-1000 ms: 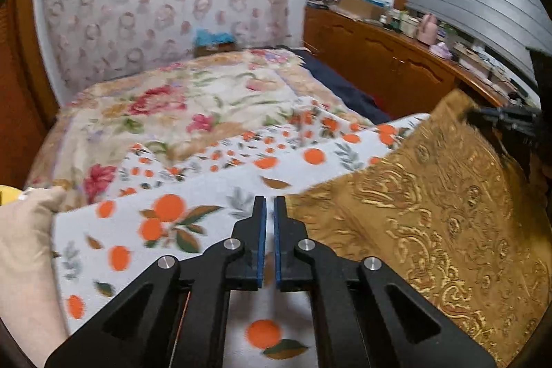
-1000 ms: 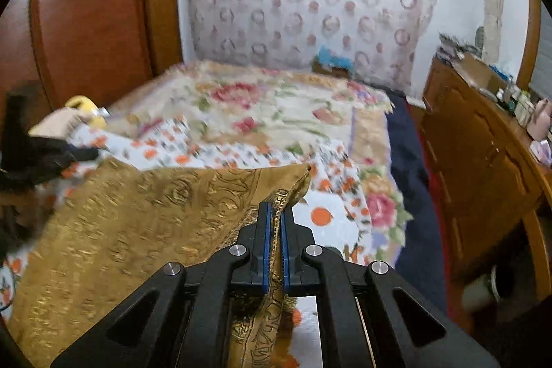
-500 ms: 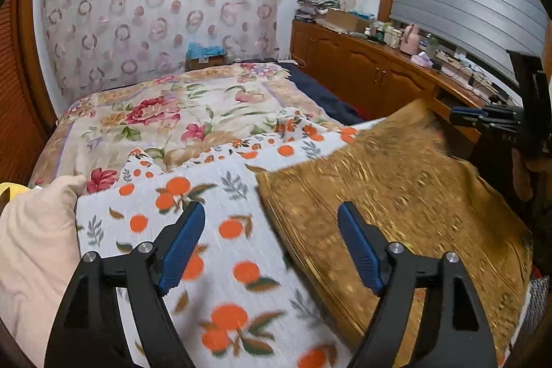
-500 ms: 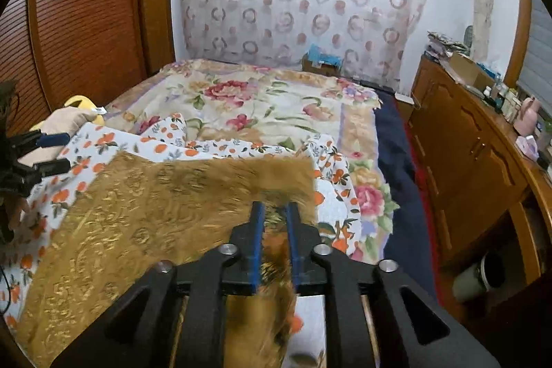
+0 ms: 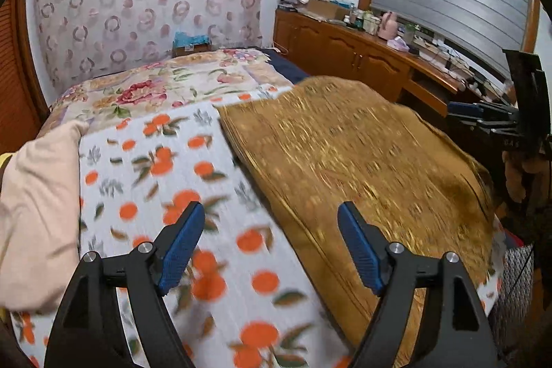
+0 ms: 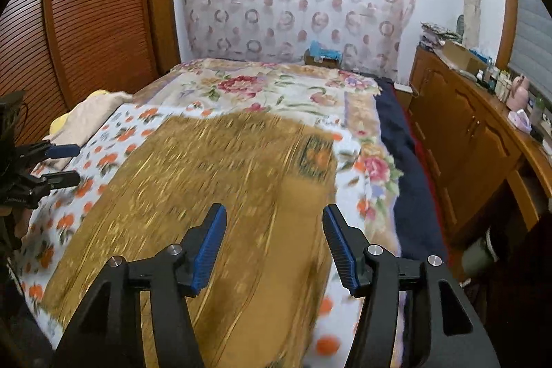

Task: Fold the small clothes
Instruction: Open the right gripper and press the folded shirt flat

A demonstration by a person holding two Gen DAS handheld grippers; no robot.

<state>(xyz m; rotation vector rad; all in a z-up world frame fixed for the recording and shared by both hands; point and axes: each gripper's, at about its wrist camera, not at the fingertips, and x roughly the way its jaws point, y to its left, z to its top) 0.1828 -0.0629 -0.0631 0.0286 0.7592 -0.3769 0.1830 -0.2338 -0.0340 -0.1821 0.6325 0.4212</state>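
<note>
Spare laundry: at far left we see a cream, soft folded cloth (image 5: 38,212) lying on the white sheet printed with oranges and leaves (image 5: 165,181), untouched.
Left gripper (image 5: 269,244): we find its blue-padded jaws spread wide over the printed sheet, nothing between them.
Garment: the golden-brown brocade cloth with a woven pattern (image 6: 220,195) lies spread on the printed sheet, between the two grippers, released.
Progress: we judge one fold laid, since a doubled edge seems to show along its left side; motion blur keeps us unsure. Further folds and the cream cloth remain.
Right gripper (image 6: 274,242): its jaws are opening above the brocade, pinching nothing.
Writing: we can read none; small lettering on the gripper bodies is illegible.
</note>
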